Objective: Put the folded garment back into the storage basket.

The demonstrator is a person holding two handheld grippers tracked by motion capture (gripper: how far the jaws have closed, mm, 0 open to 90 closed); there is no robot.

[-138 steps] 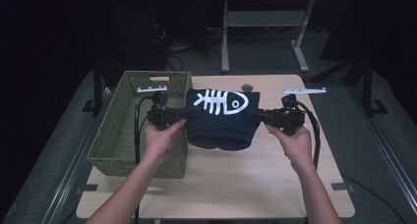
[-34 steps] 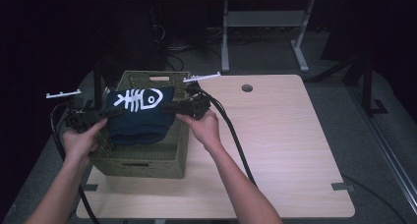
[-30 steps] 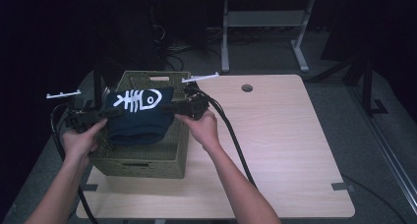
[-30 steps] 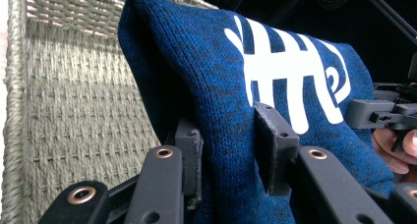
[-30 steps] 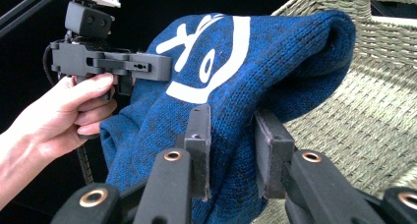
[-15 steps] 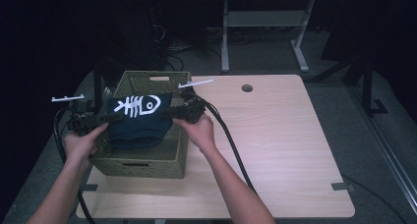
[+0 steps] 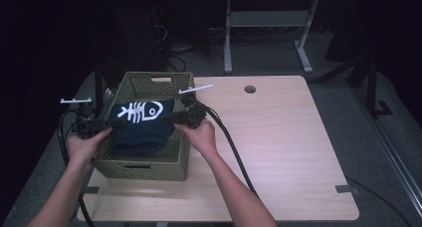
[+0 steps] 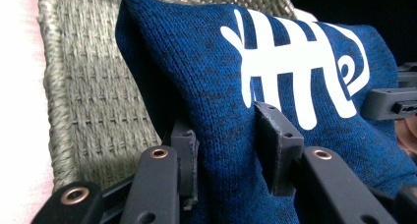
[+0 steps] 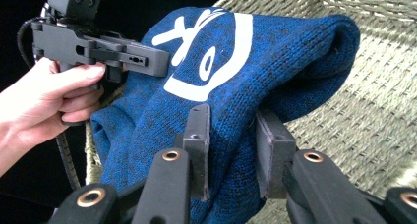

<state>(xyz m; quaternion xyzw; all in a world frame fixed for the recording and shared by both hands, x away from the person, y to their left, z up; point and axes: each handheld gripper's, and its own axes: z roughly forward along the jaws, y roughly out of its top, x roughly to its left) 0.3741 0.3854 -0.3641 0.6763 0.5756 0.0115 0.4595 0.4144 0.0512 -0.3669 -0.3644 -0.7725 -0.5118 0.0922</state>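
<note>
Two grippers: left gripper (image 7: 102, 123) and right gripper (image 7: 173, 118) each pinch folded blue sweater (image 7: 142, 125), jaws clamped on knit.
Sweater: hangs over wicker basket (image 7: 149, 163), partly inside.
Axis: 9-to-3 between grippers.
Drop: likely straight down, judged.

The folded sweater (image 7: 142, 125) fills most of the basket (image 7: 149, 160) at the frame's left, its woven walls close around both tongs. Right of the basket, the bench (image 7: 288, 147) lies open apart from 1 trailing cable (image 7: 234, 147).
</note>
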